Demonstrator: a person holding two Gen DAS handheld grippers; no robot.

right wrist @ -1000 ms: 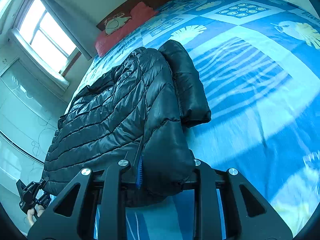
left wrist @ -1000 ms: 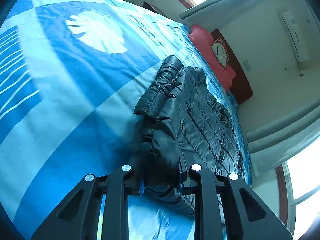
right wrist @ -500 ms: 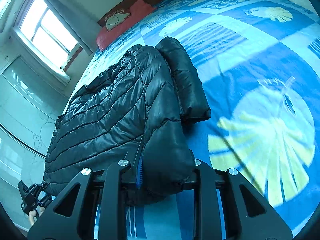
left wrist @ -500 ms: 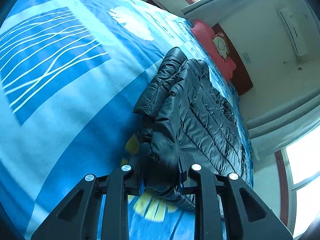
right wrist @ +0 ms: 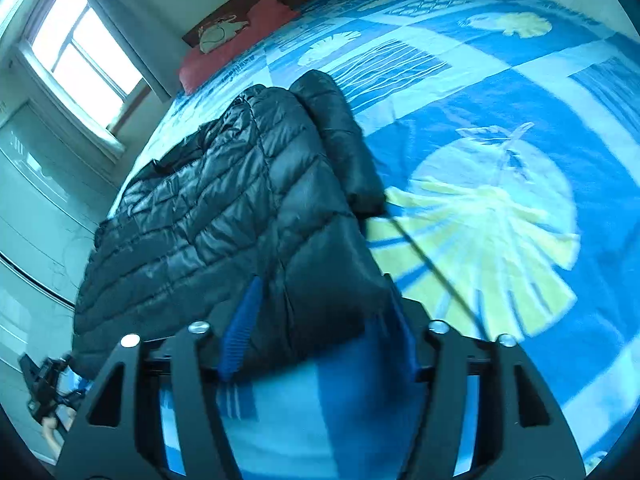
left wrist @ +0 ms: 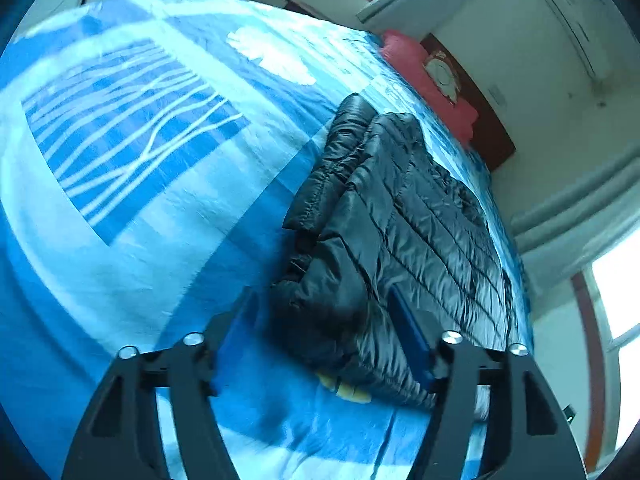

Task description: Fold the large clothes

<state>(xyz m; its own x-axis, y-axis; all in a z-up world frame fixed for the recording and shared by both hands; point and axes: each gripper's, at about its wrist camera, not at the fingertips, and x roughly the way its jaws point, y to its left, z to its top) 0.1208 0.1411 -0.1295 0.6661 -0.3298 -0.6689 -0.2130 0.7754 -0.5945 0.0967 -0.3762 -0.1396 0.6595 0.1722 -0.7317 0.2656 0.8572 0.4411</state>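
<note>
A black quilted puffer jacket [left wrist: 404,232] lies on the bed, folded lengthwise with a sleeve along its edge. My left gripper [left wrist: 326,320] is open, its blue pads spread on either side of the jacket's near hem corner. In the right wrist view the same jacket [right wrist: 224,208] lies flat. My right gripper [right wrist: 324,308] is open too, its jaws straddling the other near corner of the hem. The left gripper also shows in the right wrist view [right wrist: 44,384] at the far lower left, held by a hand.
The bed carries a blue patterned cover [right wrist: 500,160] with leaf prints. A red pillow [right wrist: 236,36] and dark headboard stand at the far end. A window [right wrist: 80,52] and cabinets are on the left side in the right wrist view. A wall air conditioner [left wrist: 572,36] hangs high.
Both grippers were shut on the jacket's hem and have opened and let it go. The jacket has come down flat onto the cover, and both grippers have shifted across the bed.
</note>
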